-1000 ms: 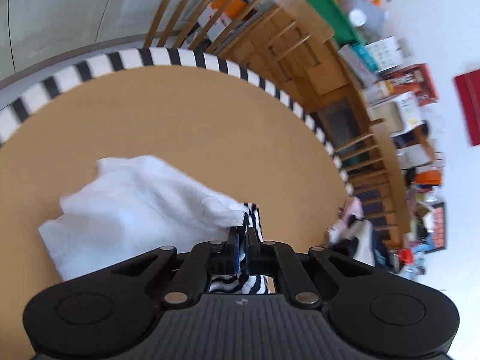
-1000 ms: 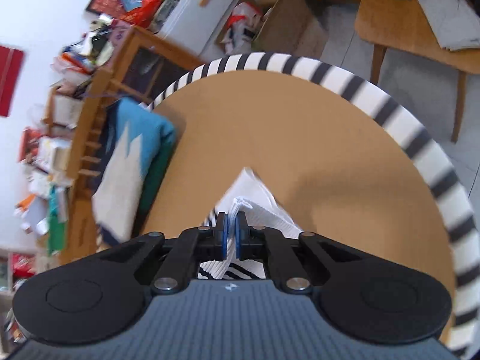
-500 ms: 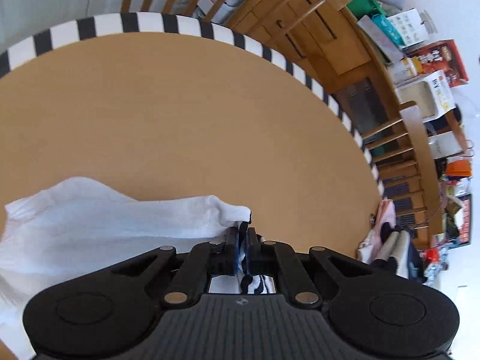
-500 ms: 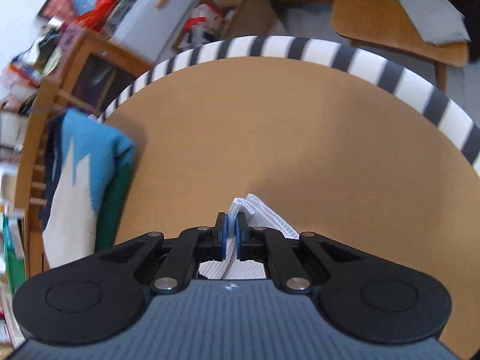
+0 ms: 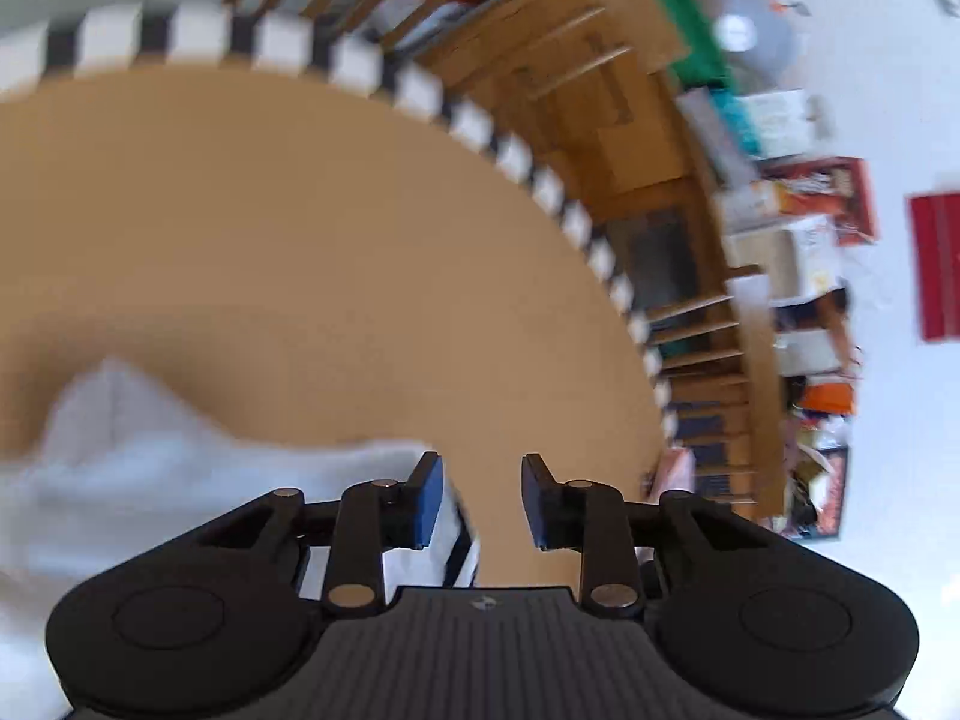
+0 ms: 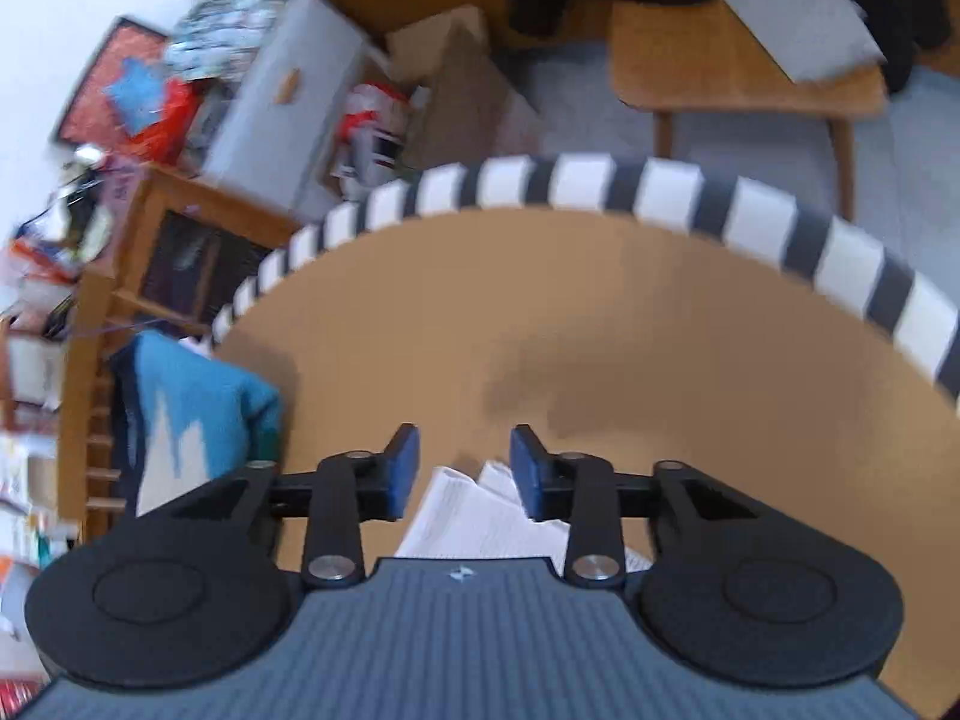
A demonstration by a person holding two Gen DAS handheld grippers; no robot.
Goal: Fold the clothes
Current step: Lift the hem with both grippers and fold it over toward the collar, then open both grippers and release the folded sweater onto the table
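Note:
A white garment (image 5: 150, 468) with a black-and-white striped part (image 5: 447, 546) lies on the tan round table (image 5: 300, 228). My left gripper (image 5: 483, 501) is opening, its jaws apart; the striped edge lies against the left blue pad (image 5: 427, 501) and the right pad is clear of it. In the right wrist view a white ribbed corner of the garment (image 6: 480, 516) rests on the table (image 6: 600, 330) under my right gripper (image 6: 462, 471). Its jaws are opening too, and the cloth lies loose between the pads.
The table has a black-and-white striped rim (image 6: 600, 186). A blue and cream folded knit (image 6: 192, 420) lies at its left edge. Wooden shelves with clutter (image 5: 750, 240) stand beyond the rim, and a wooden stool with a grey cloth (image 6: 780, 42) stands on the floor.
Both grippers were shut on the garment's corners and have now spread their jaws, letting the cloth go. Both hands sank toward the table, and the white cloth settled flatter.

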